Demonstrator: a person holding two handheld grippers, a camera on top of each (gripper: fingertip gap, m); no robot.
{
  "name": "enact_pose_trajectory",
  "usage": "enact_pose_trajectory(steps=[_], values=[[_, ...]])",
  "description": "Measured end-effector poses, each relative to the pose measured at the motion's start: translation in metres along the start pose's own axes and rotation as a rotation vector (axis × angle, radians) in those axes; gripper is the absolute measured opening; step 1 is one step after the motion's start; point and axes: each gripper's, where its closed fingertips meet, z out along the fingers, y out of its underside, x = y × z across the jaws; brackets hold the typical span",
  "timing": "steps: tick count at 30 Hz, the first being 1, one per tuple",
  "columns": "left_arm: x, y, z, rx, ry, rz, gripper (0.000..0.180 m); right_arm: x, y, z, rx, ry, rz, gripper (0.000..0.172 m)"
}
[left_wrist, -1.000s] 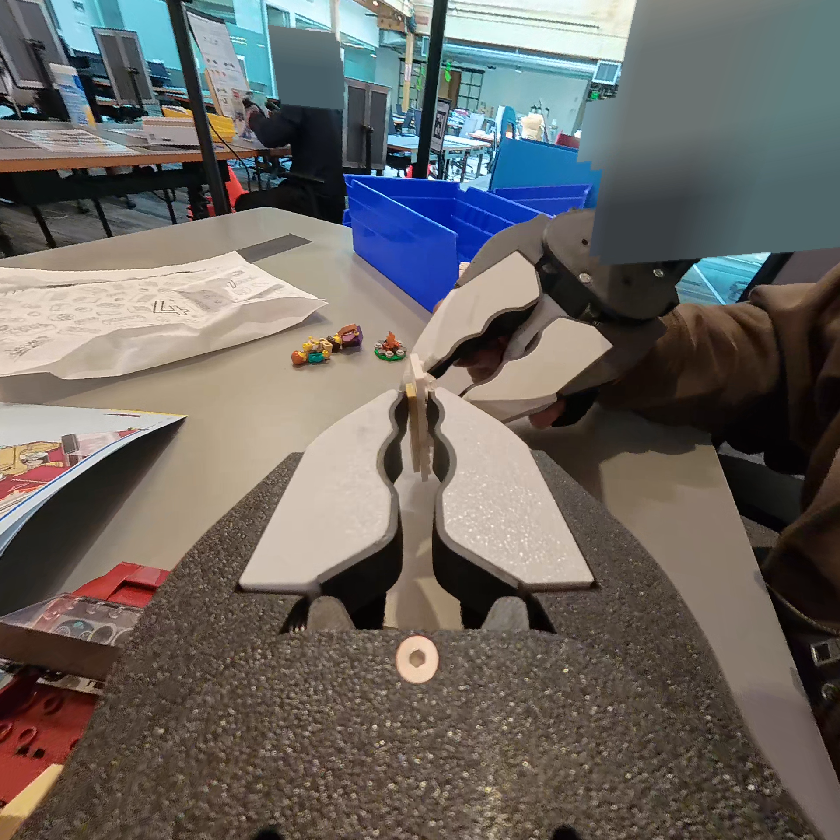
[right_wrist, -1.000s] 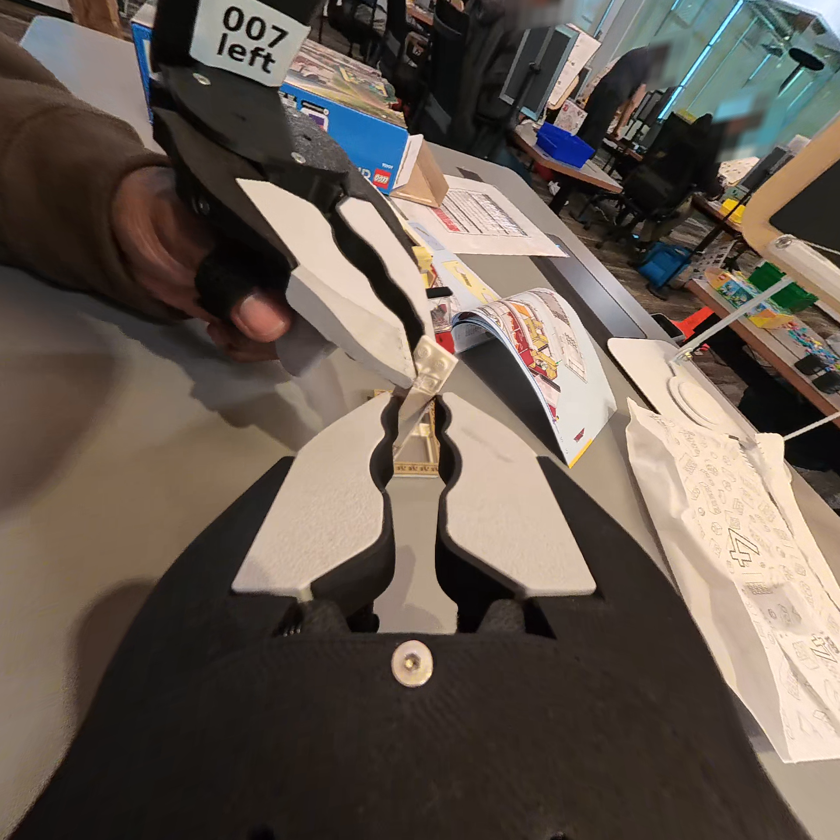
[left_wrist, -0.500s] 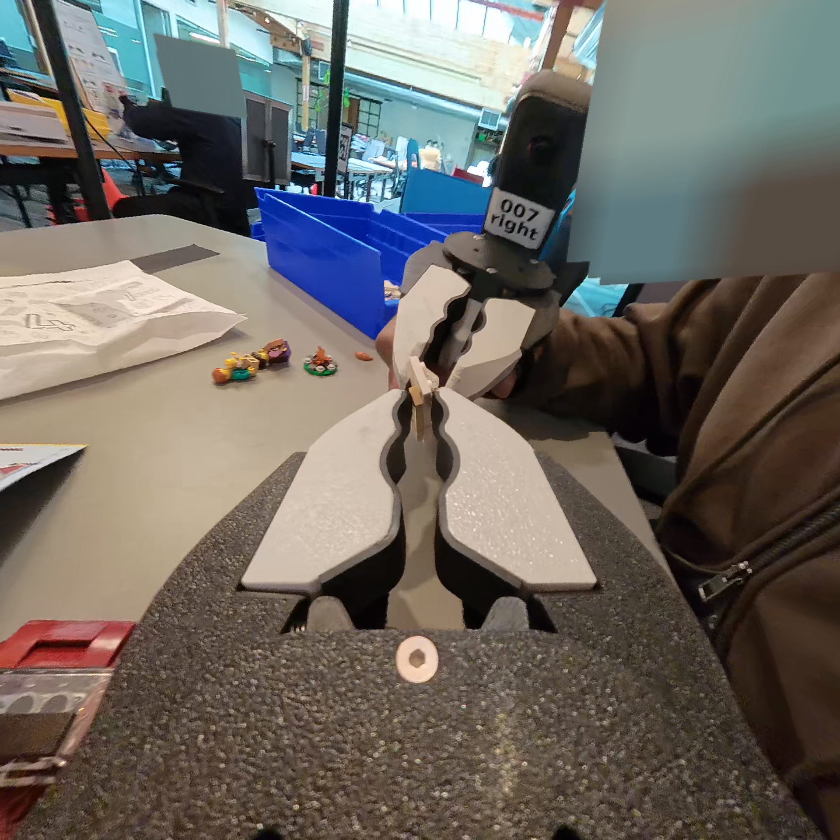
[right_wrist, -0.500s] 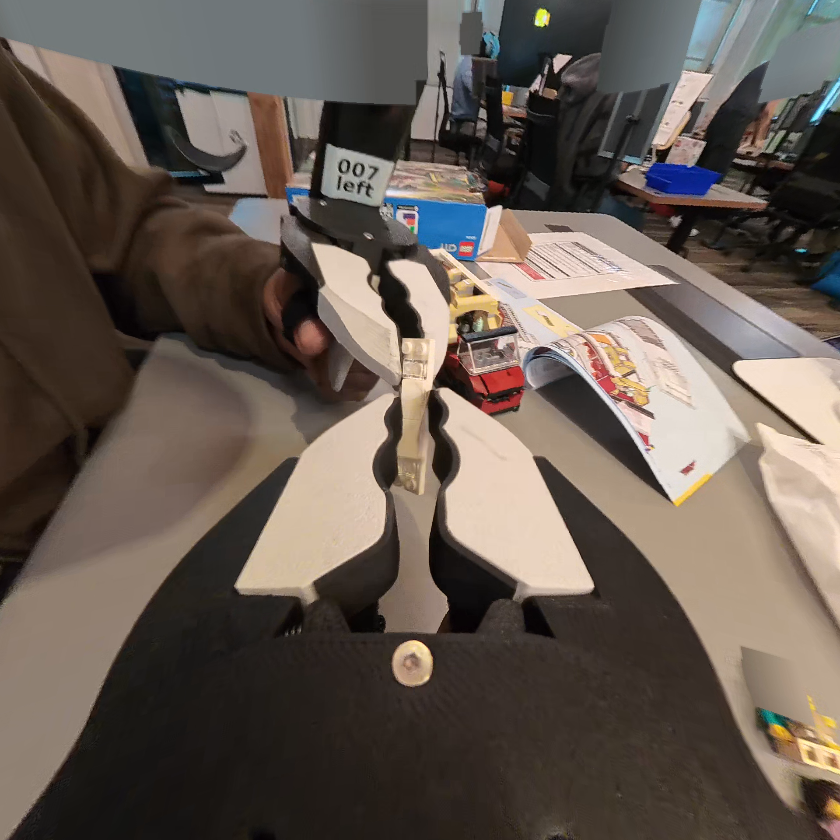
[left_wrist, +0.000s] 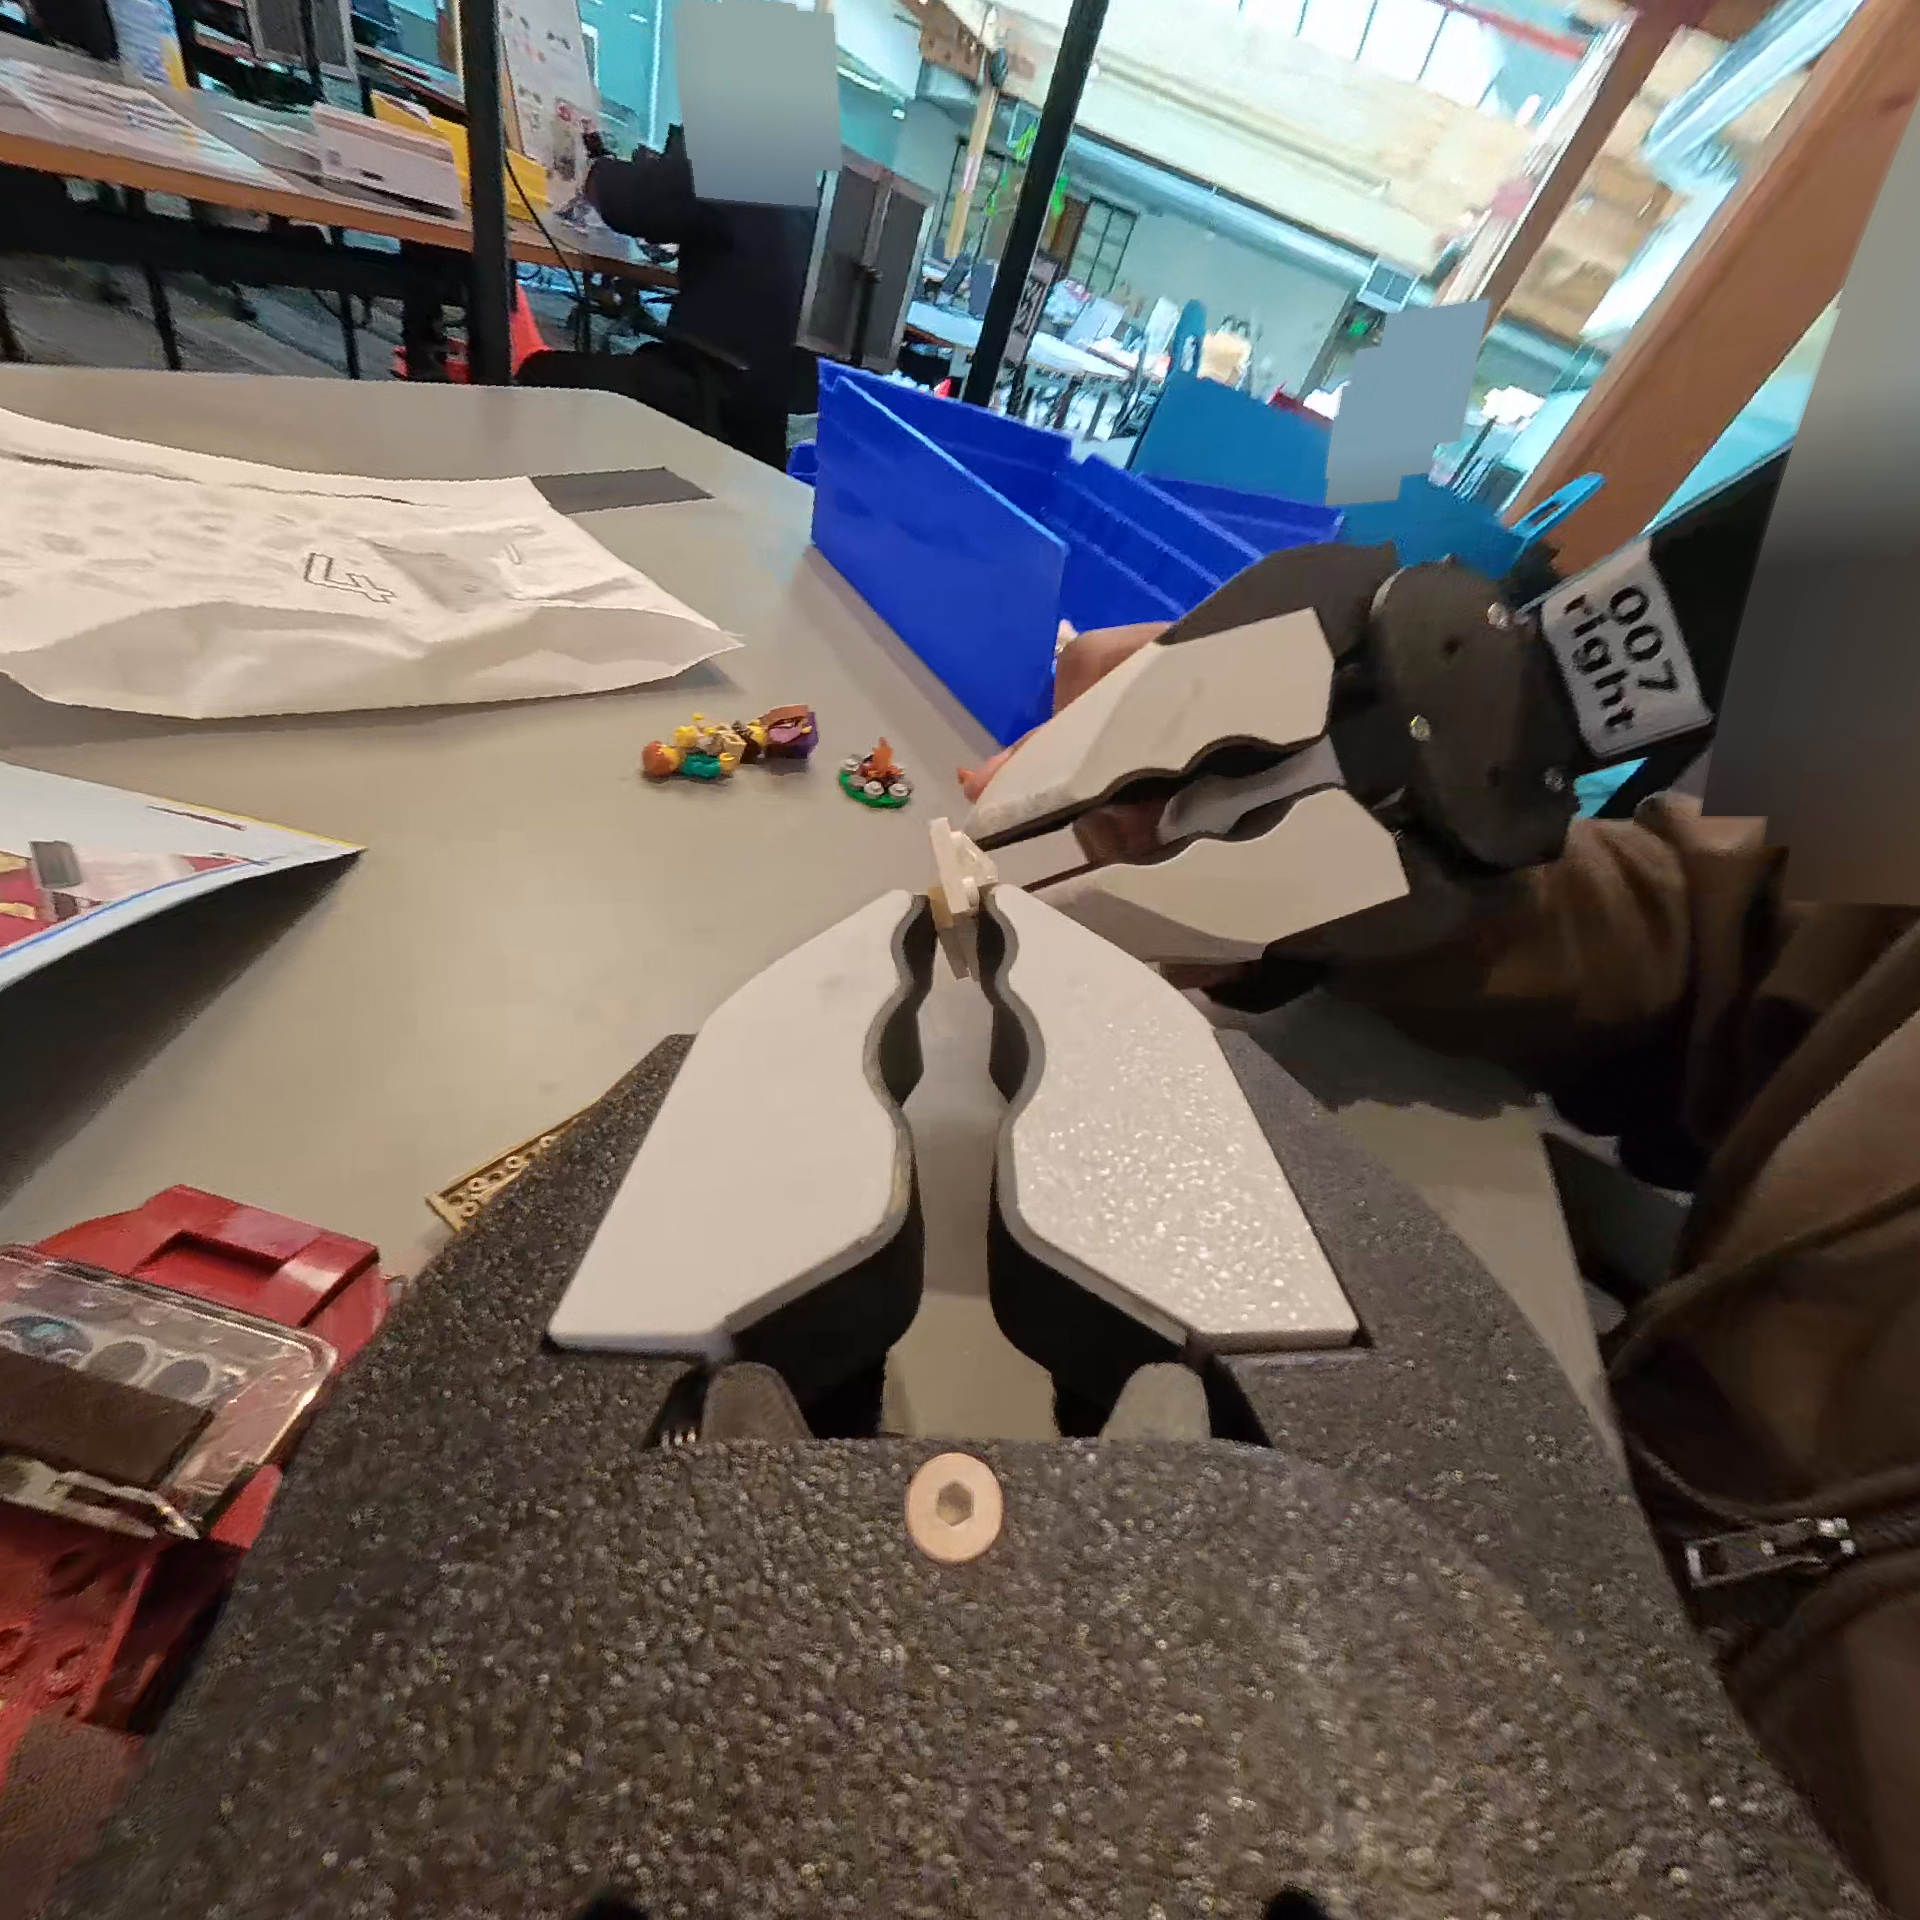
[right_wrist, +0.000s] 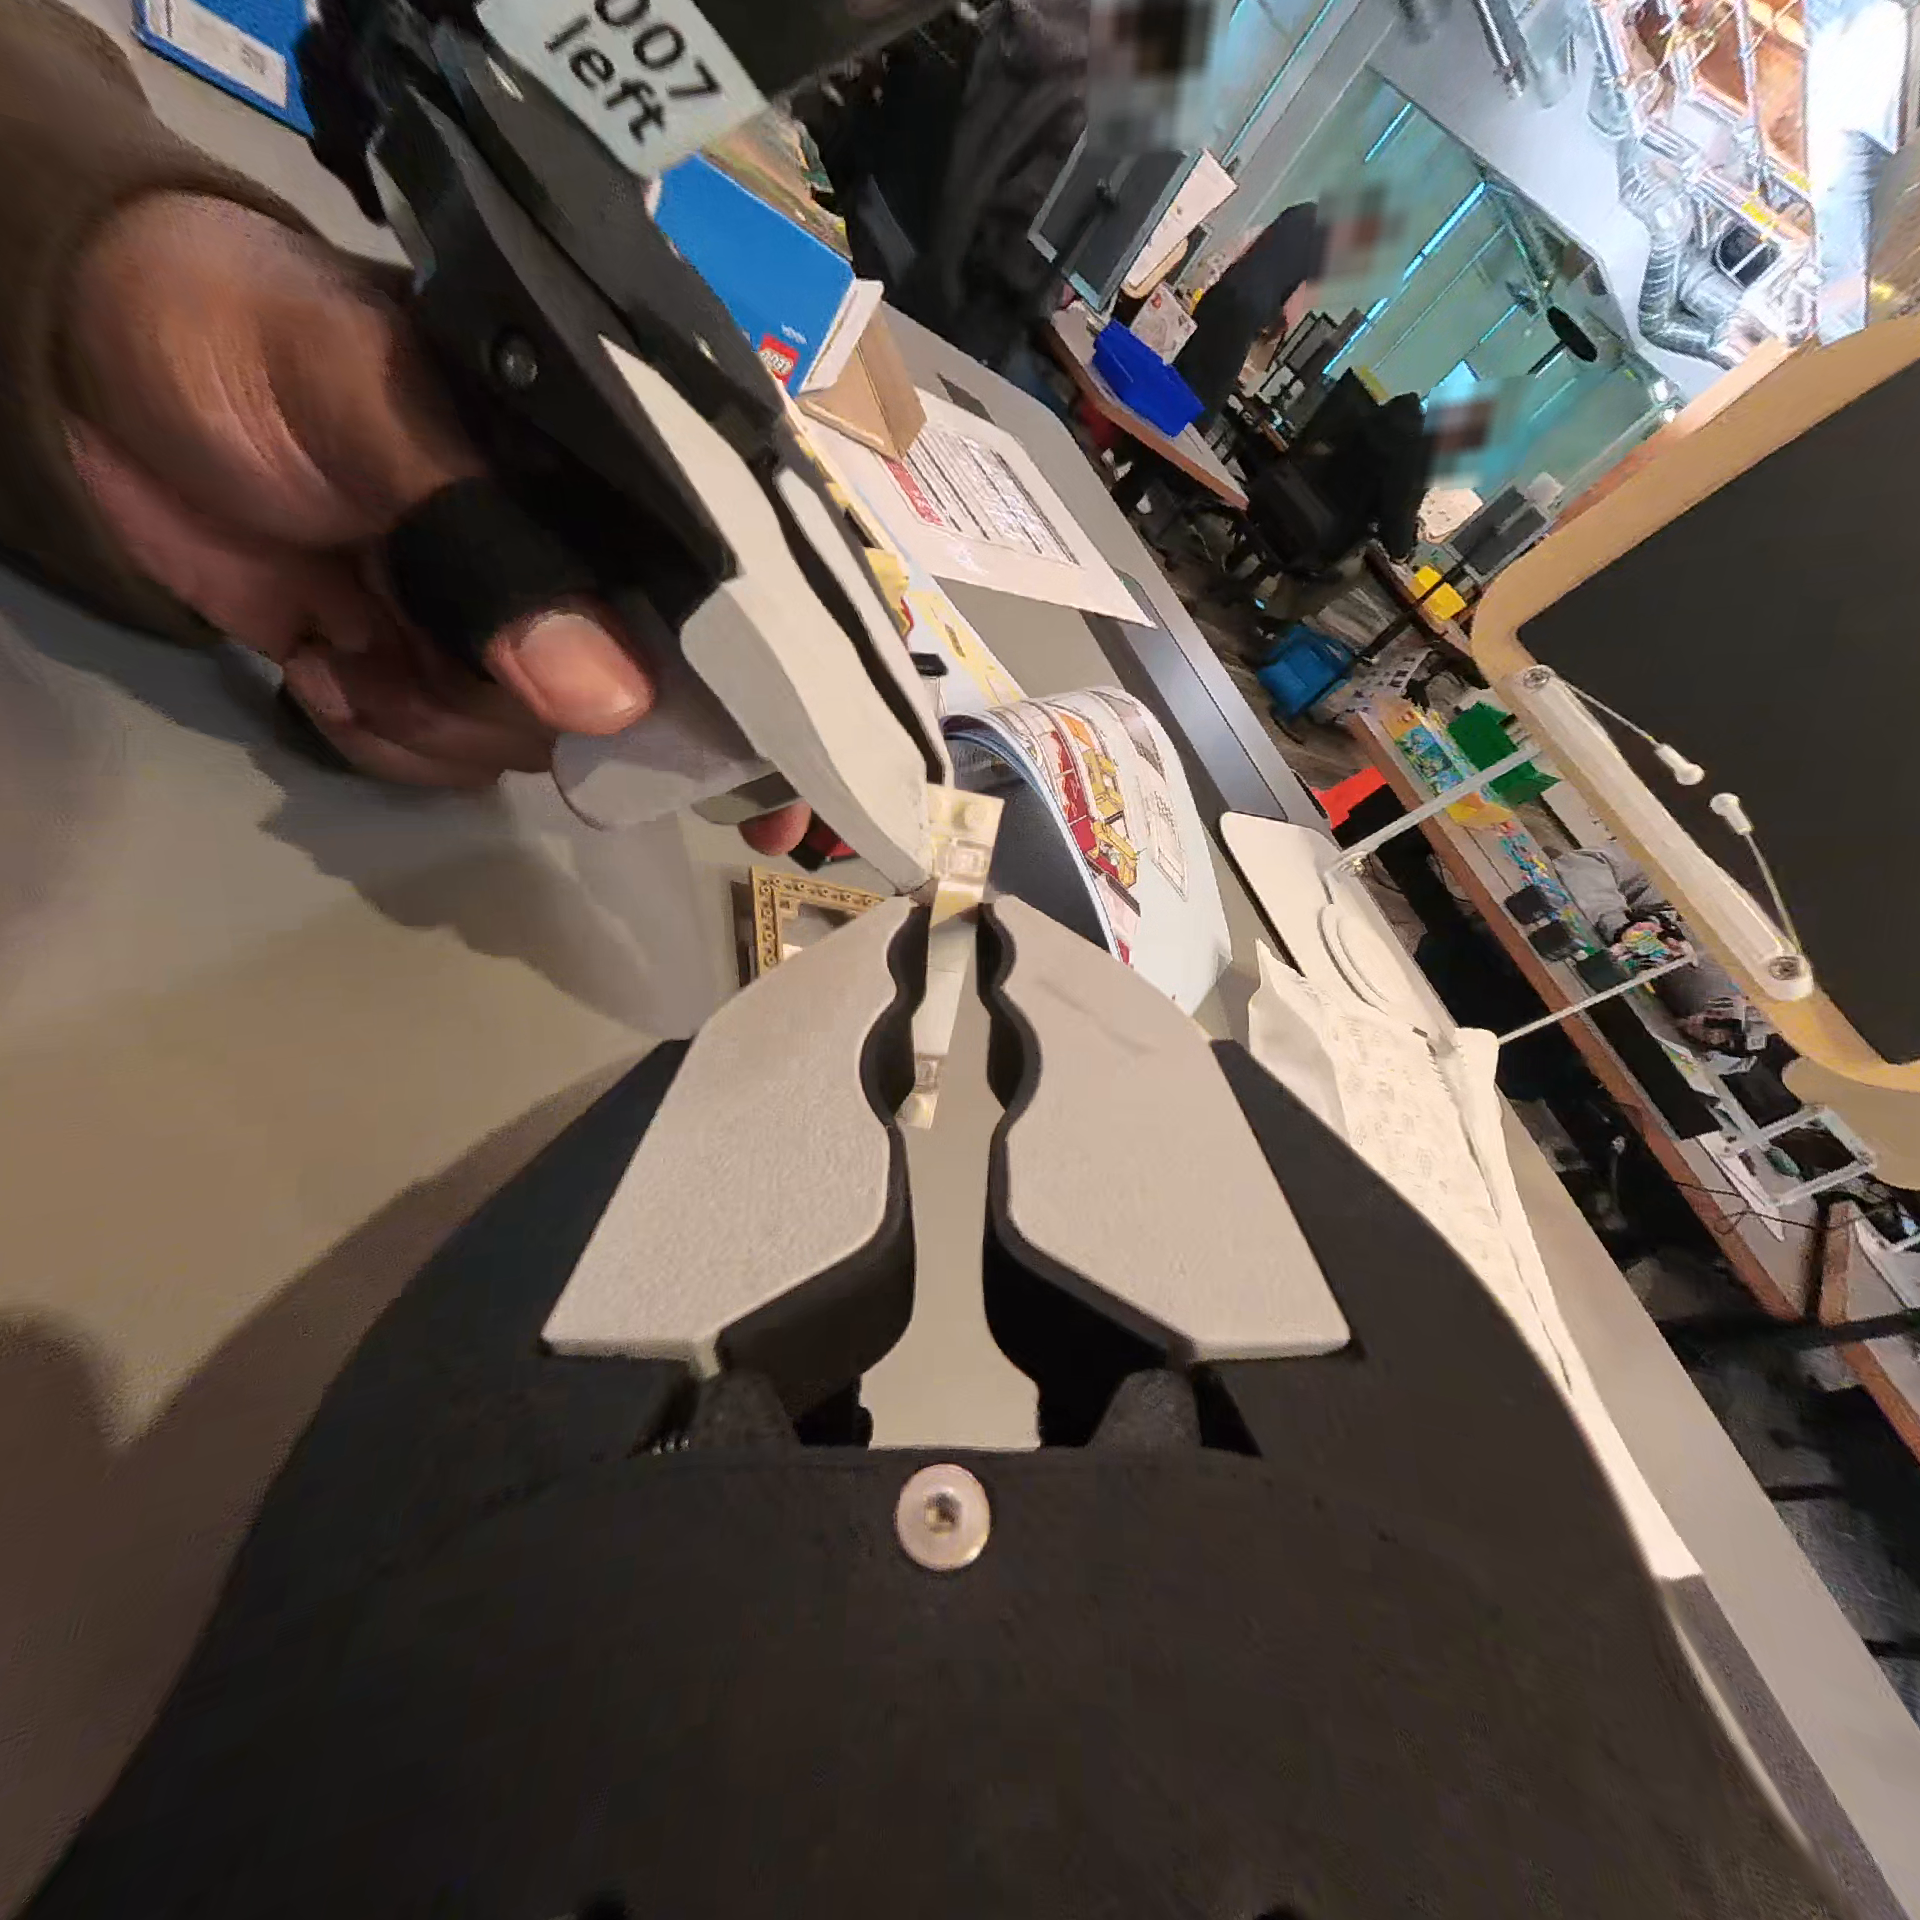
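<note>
Left hand-held gripper (left_wrist: 961, 914) clamps a cream plate (left_wrist: 954, 883); right hand-held gripper (right_wrist: 951, 914) clamps a pale strip (right_wrist: 933, 1023). Tips meet mid-air above bench (left_wrist: 468, 935), pieces touching, w/ minifigs (left_wrist: 727, 743) far left.

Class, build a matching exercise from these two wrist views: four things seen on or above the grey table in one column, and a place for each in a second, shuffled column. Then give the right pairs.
Things
1. pale brick plates
2. small green round piece
3. blue bins
4. tan frame piece

Places
A. flat on the table, under the left gripper
B. on the table's far edge
C. pinched at the tips of both grippers
D. on the table beside the little toy figures

Pairs: 1-C, 2-D, 3-B, 4-A
</note>
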Motion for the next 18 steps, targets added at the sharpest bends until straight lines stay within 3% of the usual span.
enact_pose_trajectory(steps=[5, 18], values=[[0.0023, 0.0021, 0.0011, -0.025, -0.073, 0.173, 0.008, -0.0009, 0.0007, -0.0018, -0.003, -0.018, -0.018, 0.007], [0.0079, 0.0097, 0.0033, -0.089, -0.133, 0.371, 0.008, -0.0075, 0.0054, -0.0069, -0.017, -0.046, -0.174, 0.008]])
